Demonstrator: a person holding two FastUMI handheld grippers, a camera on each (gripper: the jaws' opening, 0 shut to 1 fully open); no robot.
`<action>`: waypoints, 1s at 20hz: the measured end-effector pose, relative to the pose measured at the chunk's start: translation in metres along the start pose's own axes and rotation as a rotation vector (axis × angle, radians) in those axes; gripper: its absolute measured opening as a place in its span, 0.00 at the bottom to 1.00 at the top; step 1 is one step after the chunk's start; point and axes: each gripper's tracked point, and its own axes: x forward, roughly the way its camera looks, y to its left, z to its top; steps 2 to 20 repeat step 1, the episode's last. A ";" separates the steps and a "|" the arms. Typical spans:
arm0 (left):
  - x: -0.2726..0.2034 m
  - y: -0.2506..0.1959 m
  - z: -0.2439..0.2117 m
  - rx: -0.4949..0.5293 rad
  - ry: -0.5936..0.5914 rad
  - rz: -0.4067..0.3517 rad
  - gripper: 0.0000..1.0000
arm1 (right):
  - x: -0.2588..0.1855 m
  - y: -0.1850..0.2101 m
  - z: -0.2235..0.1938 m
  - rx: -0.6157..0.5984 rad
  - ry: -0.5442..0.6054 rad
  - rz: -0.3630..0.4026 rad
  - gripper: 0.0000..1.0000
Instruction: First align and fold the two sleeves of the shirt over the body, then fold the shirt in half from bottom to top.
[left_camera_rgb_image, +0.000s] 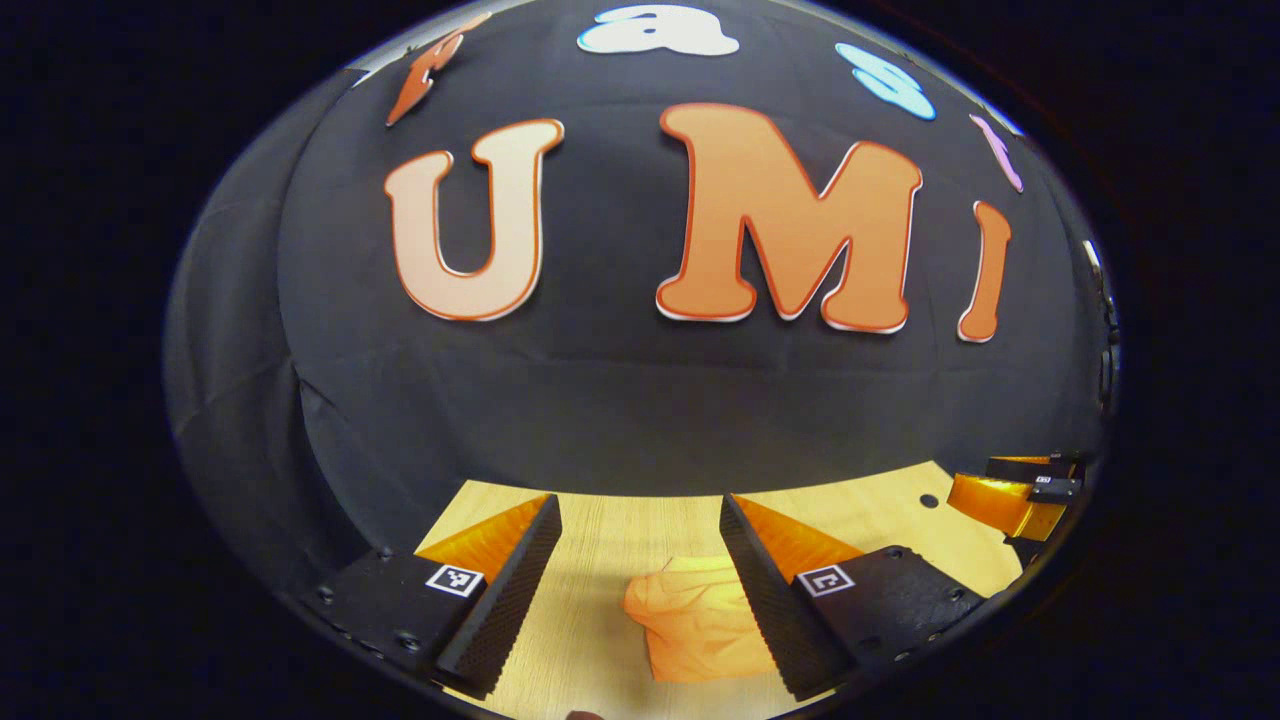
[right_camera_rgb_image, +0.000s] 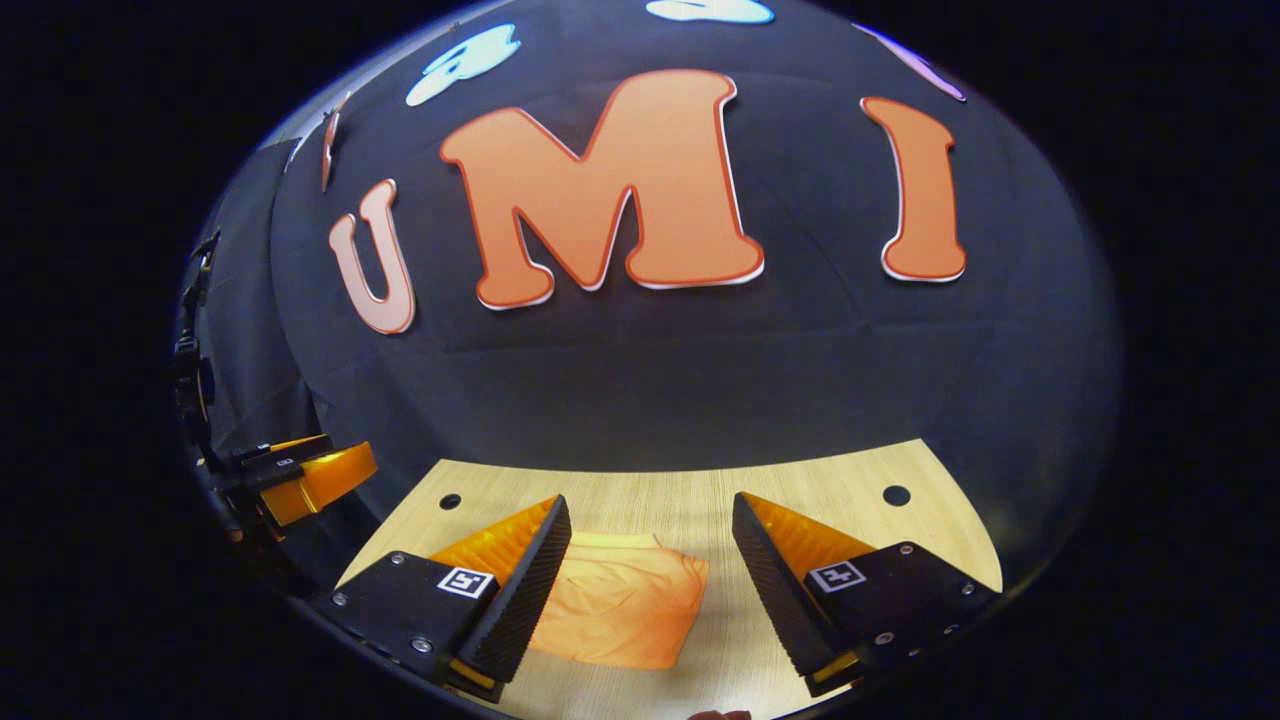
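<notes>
An orange shirt (left_camera_rgb_image: 690, 620) lies on the light wooden table (left_camera_rgb_image: 610, 540), its cloth bunched with soft folds. In the left gripper view my left gripper (left_camera_rgb_image: 640, 510) hangs open above the table, the shirt showing between and below its fingers, toward the right finger. The right gripper view has the same shirt (right_camera_rgb_image: 625, 605) low between the fingers of my right gripper (right_camera_rgb_image: 650, 510), closer to the left finger. That gripper is open too and holds nothing. Each gripper appears at the edge of the other's view: the right one (left_camera_rgb_image: 1020, 495), the left one (right_camera_rgb_image: 300, 475).
The black cloth wall (left_camera_rgb_image: 640, 400) rises right behind the table's far edge. Small round holes sit in the tabletop, one far left (right_camera_rgb_image: 450, 500) and one far right (right_camera_rgb_image: 897, 495). Bare wood lies around the shirt.
</notes>
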 end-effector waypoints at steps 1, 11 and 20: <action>-0.010 0.000 0.003 0.001 0.002 -0.008 0.98 | -0.012 0.000 0.004 -0.009 -0.022 0.008 0.99; -0.010 0.000 0.003 0.001 0.002 -0.008 0.98 | -0.012 0.000 0.004 -0.009 -0.022 0.008 0.99; -0.010 0.000 0.003 0.001 0.002 -0.008 0.98 | -0.012 0.000 0.004 -0.009 -0.022 0.008 0.99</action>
